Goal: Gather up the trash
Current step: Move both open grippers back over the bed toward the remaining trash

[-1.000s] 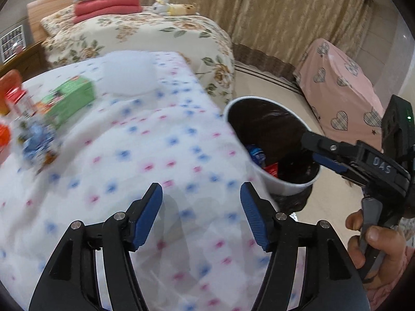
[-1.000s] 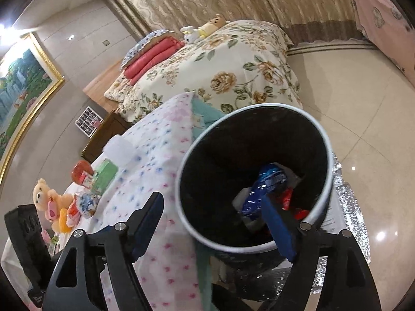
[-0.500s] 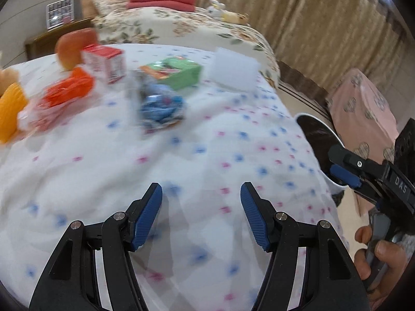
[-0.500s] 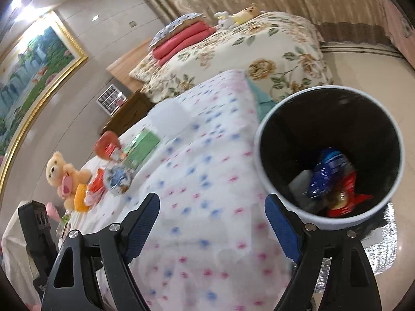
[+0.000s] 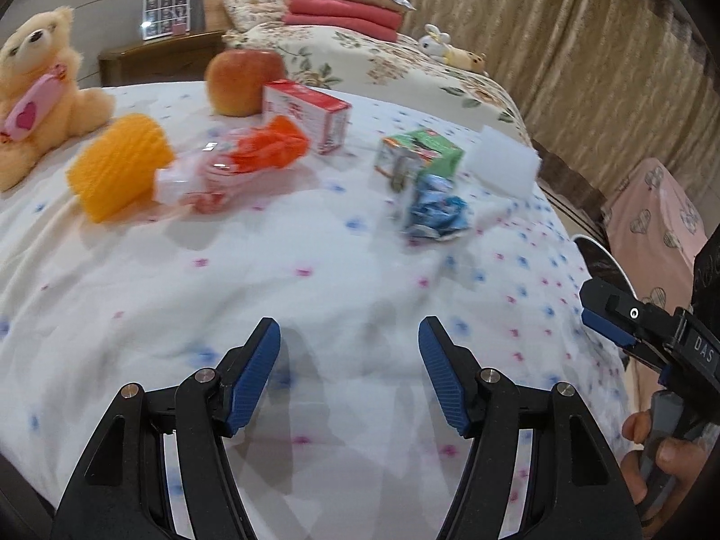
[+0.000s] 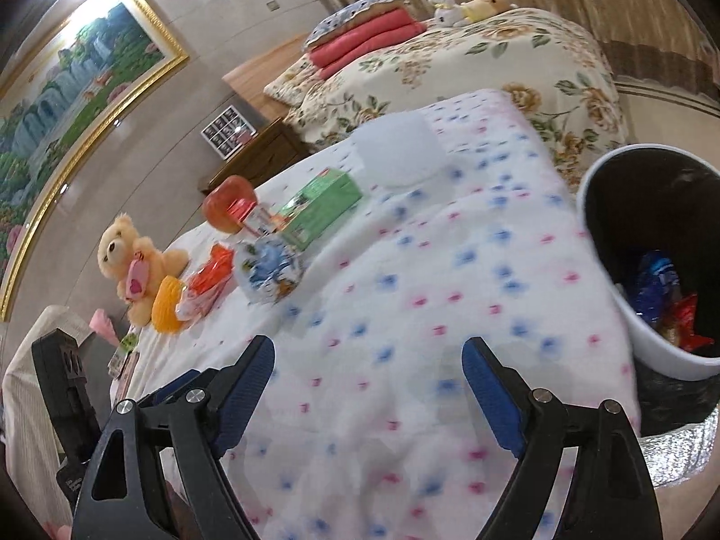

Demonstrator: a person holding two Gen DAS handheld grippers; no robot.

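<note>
A crumpled blue-and-white wrapper point(image 5: 434, 211) point(image 6: 267, 272) lies on the dotted cloth of the table point(image 5: 315, 297), in front of a green carton point(image 5: 420, 155) point(image 6: 321, 209). An orange-and-clear wrapper point(image 5: 238, 162) point(image 6: 207, 283) lies further left. The white bin with a black liner point(image 6: 648, 243) stands at the table's right edge and holds several wrappers; only its rim point(image 5: 605, 256) shows in the left wrist view. My left gripper point(image 5: 348, 373) is open and empty above the near cloth. My right gripper point(image 6: 369, 387) is open and empty; one of its fingers shows in the left wrist view point(image 5: 605, 326).
On the table also stand a red carton point(image 5: 310, 112), an apple point(image 5: 243, 81), a yellow mesh object point(image 5: 119, 164), a white sponge point(image 5: 501, 166) and a teddy bear point(image 5: 38, 85). A flowered bed point(image 6: 472, 67) lies behind. A pink covered seat point(image 5: 657, 216) stands to the right.
Both grippers have swung left, away from the bin and toward the things on the table. The bin has slid to the right edge of both views. Both stay open and empty.
</note>
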